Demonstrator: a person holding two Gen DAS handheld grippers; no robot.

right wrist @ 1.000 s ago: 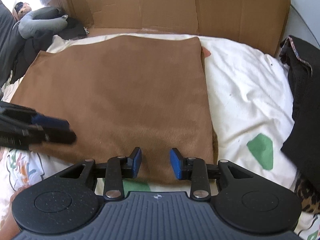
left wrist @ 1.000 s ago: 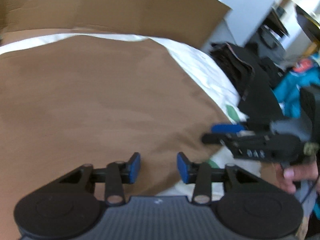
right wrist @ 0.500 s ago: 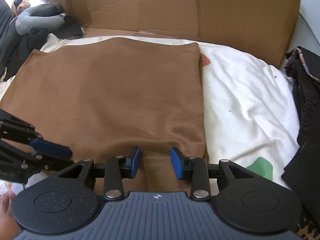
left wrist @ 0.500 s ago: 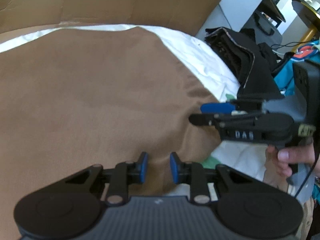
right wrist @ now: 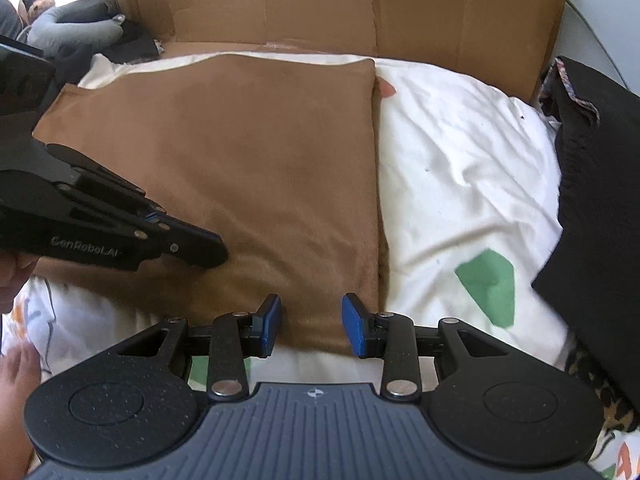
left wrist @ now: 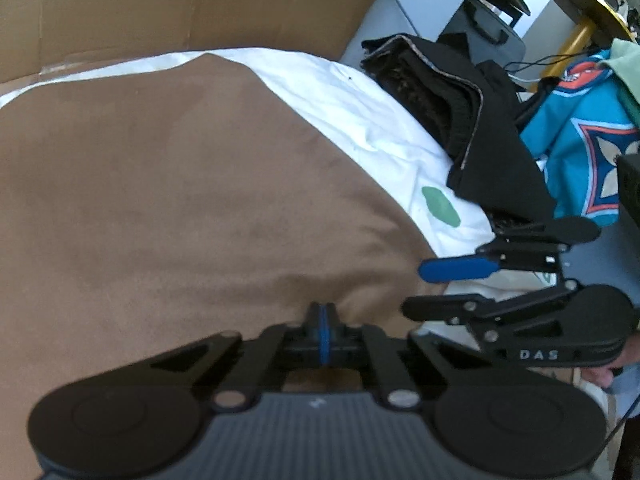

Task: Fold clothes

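Observation:
A brown garment [left wrist: 180, 200] lies flat on the white bed sheet [left wrist: 360, 100]. My left gripper [left wrist: 324, 314] is shut on the garment's near edge, and the cloth puckers at its pads. In the right wrist view the same brown garment [right wrist: 260, 160] fills the middle, and the left gripper [right wrist: 208, 254] reaches in from the left, its tip on the cloth. My right gripper [right wrist: 310, 322] stands open over the garment's near right corner; cloth lies between its pads [right wrist: 354, 326] but they do not press it. The right gripper [left wrist: 416, 286] also shows at the left wrist view's right side.
Cardboard sheets [right wrist: 360, 8] stand along the back of the bed. A pile of black clothes [right wrist: 592, 168] lies at the right edge, with a teal garment [left wrist: 580, 140] beyond it. A grey neck pillow [right wrist: 76, 26] sits far left. Green patches [right wrist: 488, 284] mark the sheet.
My left gripper's jaws have closed on the brown garment's near edge, and it has moved nearer to the right gripper. The right gripper stays open in much the same place.

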